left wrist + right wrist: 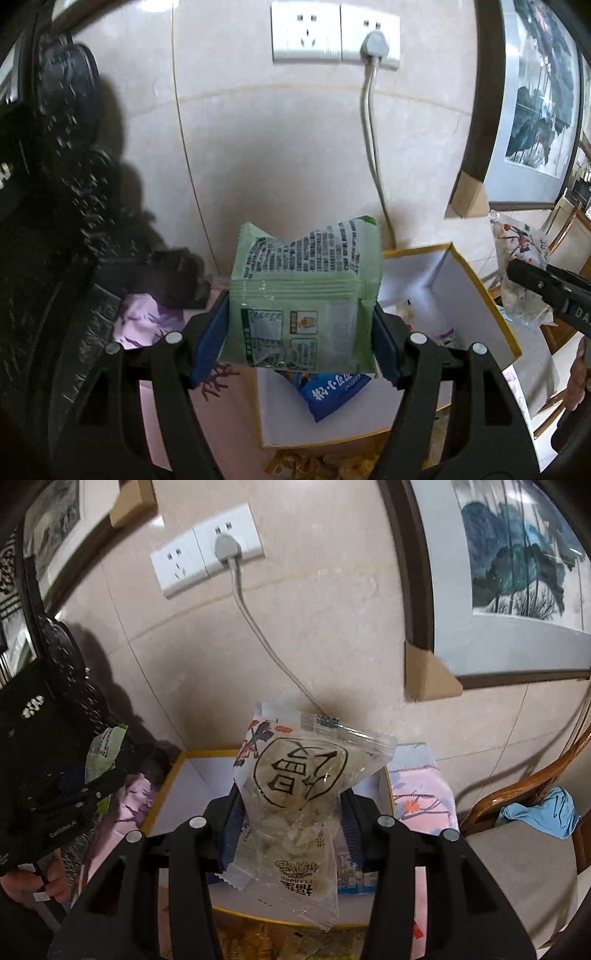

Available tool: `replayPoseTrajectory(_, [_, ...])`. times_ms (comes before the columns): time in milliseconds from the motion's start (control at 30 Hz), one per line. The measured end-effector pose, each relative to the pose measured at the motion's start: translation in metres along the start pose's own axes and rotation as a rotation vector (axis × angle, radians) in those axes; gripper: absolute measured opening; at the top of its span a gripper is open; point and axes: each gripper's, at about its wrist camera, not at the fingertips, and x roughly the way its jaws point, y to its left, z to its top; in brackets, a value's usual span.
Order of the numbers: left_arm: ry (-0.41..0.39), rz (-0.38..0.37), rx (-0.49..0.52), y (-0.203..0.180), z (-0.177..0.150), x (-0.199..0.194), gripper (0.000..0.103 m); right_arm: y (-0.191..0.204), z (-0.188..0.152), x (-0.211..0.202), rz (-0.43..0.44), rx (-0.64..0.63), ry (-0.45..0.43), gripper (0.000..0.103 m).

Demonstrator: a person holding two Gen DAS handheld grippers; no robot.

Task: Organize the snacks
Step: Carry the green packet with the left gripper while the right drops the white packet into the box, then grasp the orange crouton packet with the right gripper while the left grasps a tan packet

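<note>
While green packet (pixel 303 295) hides the box (pixel 476 295), blue packet (pixel 332 391) peeks.

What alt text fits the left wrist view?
The left gripper clamps a green snack packet above an open white box with yellow rim holding a blue packet. A plugged-in wall socket is behind.

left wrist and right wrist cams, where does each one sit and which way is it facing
Left wrist: rides the left gripper, facing the wall over the white box; its fingers clamp a green packet, and the right gripper shows at right.
Right wrist: rides the right gripper, facing the same wall; it clamps a clear packet, and the person's left hand shows at left.
Shared: box, wall socket, framed painting.
</note>
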Motion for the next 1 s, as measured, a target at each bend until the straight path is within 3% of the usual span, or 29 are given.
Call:
replayPoseTrajectory(100, [0.018,-0.007,0.006,-0.001,-0.006,0.007,0.071,-0.003,-0.005,0.011,-0.012,-0.009,0.022,0.051])
replayPoseTrajectory(133, [0.031,0.001,0.015,-0.002,-0.01,0.011,0.078,-0.004,-0.006,0.014,-0.017,-0.009,0.038,0.054])
replayPoseTrajectory(200, [0.038,0.038,0.02,-0.002,-0.017,0.01,0.089,-0.011,-0.01,0.013,-0.025,0.032,0.034,0.097])
replayPoseTrajectory(233, [0.047,0.048,0.023,-0.002,-0.02,0.008,0.096,-0.014,-0.013,0.006,-0.028,0.047,0.014,0.099])
replayPoseTrajectory(400, [0.071,0.065,0.029,0.007,-0.063,-0.031,0.101,-0.026,-0.06,-0.036,-0.163,0.001,0.061,0.102])
replayPoseTrajectory(467, [0.129,0.054,0.025,0.009,-0.09,-0.044,0.101,-0.033,-0.095,-0.05,-0.22,-0.005,0.136,0.102])
replayPoseTrajectory(567, [0.226,0.053,0.042,0.004,-0.137,-0.062,0.101,-0.048,-0.172,-0.06,-0.32,0.005,0.32,0.102])
replayPoseTrajectory(700, [0.304,0.013,0.143,-0.016,-0.191,-0.081,0.101,-0.063,-0.246,-0.065,-0.382,0.082,0.46,0.102])
replayPoseTrajectory(767, [0.324,0.028,0.221,-0.028,-0.208,-0.085,0.101,-0.063,-0.265,-0.067,-0.369,0.114,0.458,0.102])
replayPoseTrajectory(867, [0.349,0.07,0.328,-0.043,-0.227,-0.092,0.101,-0.058,-0.265,-0.061,-0.366,0.164,0.414,0.102])
replayPoseTrajectory(933, [0.353,0.075,0.337,-0.045,-0.232,-0.098,0.101,-0.052,-0.262,-0.052,-0.324,0.16,0.379,0.102])
replayPoseTrajectory(1000, [0.349,0.085,0.319,-0.047,-0.232,-0.103,0.101,-0.051,-0.265,-0.039,-0.358,0.133,0.395,0.102])
